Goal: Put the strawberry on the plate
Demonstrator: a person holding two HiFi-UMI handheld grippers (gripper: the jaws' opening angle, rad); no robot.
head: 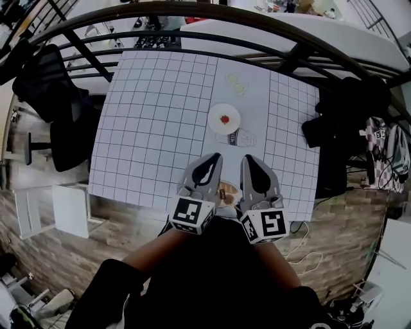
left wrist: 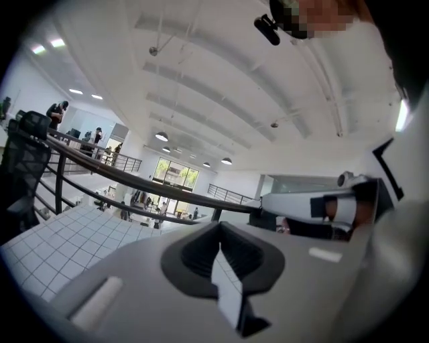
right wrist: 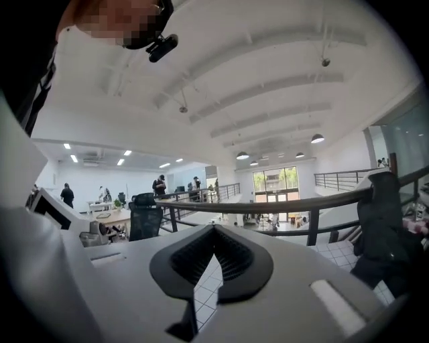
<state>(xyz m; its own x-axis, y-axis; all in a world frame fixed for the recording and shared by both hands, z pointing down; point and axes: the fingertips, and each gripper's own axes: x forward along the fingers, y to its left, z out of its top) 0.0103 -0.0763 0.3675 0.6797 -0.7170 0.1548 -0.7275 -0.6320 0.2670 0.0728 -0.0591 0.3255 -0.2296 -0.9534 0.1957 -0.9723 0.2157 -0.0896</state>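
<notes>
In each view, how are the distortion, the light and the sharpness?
Head view: strong fisheye, the railing bows into an arc; light even, the strawberry on the plate tiny but sharp. Left gripper view: bright windows glare, the near jaws look soft, corners dark. Right gripper view: the same dark corners, a bent railing, washed-out windows.

strawberry [head: 225, 119]: small, red, at plate centre | plate [head: 214, 114]: white, round, flat on gridded table [head: 154, 128]
</notes>
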